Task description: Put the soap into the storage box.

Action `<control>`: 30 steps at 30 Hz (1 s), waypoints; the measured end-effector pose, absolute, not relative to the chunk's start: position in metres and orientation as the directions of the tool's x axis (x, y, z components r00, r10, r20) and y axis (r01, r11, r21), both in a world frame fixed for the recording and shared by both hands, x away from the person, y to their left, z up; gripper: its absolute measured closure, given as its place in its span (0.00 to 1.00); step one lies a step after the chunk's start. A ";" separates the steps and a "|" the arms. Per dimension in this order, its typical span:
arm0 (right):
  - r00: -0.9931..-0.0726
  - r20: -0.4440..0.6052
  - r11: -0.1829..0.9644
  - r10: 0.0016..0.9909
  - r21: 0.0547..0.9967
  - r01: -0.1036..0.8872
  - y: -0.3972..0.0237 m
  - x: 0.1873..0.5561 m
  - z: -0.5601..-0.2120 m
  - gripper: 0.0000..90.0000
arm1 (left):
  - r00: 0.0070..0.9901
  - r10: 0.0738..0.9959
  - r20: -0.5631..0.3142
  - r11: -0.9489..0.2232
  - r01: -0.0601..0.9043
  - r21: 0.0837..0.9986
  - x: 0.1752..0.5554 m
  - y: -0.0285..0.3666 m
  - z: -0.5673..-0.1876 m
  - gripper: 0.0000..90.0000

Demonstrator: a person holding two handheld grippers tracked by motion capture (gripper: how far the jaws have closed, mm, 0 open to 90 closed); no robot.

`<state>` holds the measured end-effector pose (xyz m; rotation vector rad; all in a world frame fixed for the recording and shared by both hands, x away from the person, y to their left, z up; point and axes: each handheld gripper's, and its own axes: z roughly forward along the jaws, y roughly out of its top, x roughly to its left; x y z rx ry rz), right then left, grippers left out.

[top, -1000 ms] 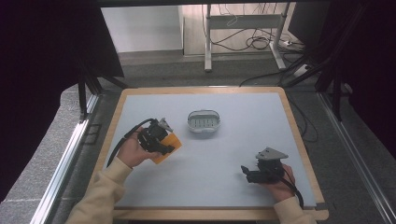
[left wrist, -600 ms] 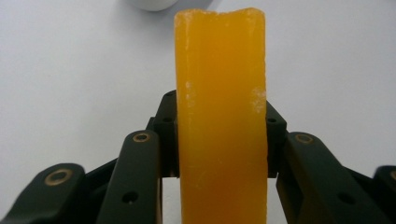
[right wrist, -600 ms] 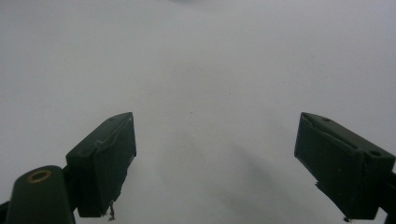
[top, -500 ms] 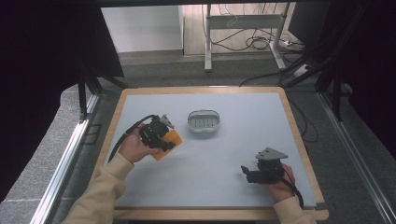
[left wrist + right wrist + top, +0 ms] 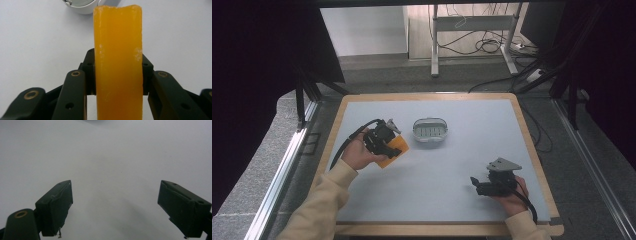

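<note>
An orange soap bar (image 5: 118,60) stands on edge between the jaws of my left gripper (image 5: 117,72), which is shut on it. From above, that left gripper (image 5: 388,146) holds the orange bar (image 5: 393,152) at the left of the table, just left of a small white soap dish (image 5: 430,129). The dish's rim (image 5: 82,7) peeks in at the top of the left gripper view. My right gripper (image 5: 477,184) rests low at the front right, pointing left. Its jaws (image 5: 115,210) stand wide apart over bare table with nothing between them.
The white table top (image 5: 462,165) has a wooden border (image 5: 532,150). Beyond the far edge stand a metal frame (image 5: 472,30) and cables (image 5: 487,47) on the floor. A rail (image 5: 287,165) runs along the left side.
My left hand has shifted slightly toward the near side with the orange bar. The right gripper has stayed put.
</note>
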<state>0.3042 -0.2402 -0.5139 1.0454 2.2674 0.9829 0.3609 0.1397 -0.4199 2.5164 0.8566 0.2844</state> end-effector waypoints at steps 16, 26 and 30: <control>-0.605 -0.102 0.454 0.789 0.761 0.463 -0.240 0.304 -0.514 0.14 | 0.780 0.622 0.067 -0.700 0.516 0.494 0.372 0.135 -0.414 0.69; -0.606 -0.103 0.455 0.789 0.761 0.463 -0.241 0.305 -0.514 0.14 | 0.796 0.600 0.079 -0.722 0.496 0.482 0.382 0.133 -0.404 0.69; -0.606 -0.102 0.454 0.789 0.761 0.463 -0.241 0.305 -0.514 0.14 | 0.799 0.596 0.084 -0.726 0.491 0.481 0.383 0.130 -0.402 0.69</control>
